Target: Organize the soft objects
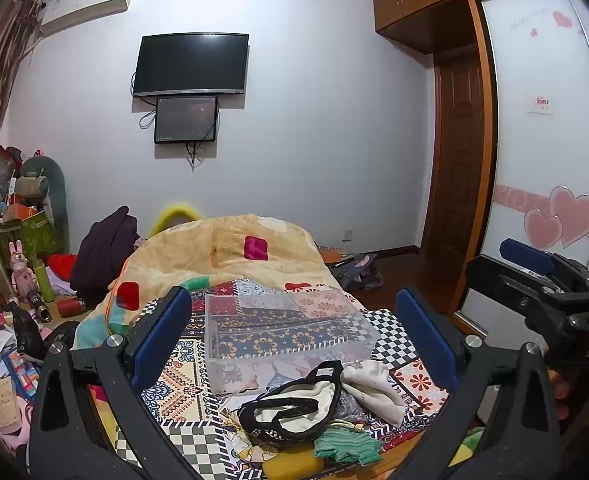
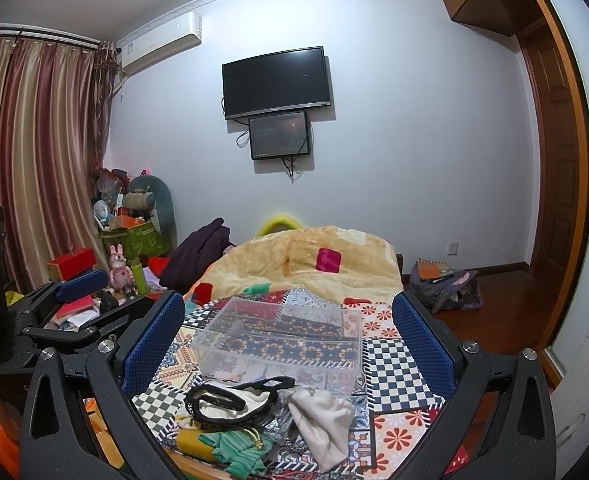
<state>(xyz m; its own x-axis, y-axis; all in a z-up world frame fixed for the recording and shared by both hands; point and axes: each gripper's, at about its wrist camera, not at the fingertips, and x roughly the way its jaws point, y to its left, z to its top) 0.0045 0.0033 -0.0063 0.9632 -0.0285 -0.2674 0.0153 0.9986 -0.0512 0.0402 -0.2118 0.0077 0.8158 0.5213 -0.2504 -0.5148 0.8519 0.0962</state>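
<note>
A heap of soft things lies on the patterned bedspread: a cream cloth with black trim, a white cloth pouch and a green knitted piece. A clear plastic box stands just beyond them, empty. My left gripper is open above the heap, empty. My right gripper is open above the heap, empty. Each gripper shows at the edge of the other's view, the right one and the left one.
A yellow-orange blanket is bunched at the far end of the bed. Cluttered boxes and toys stand at the left. A bag lies on the wooden floor at the right, near a wardrobe.
</note>
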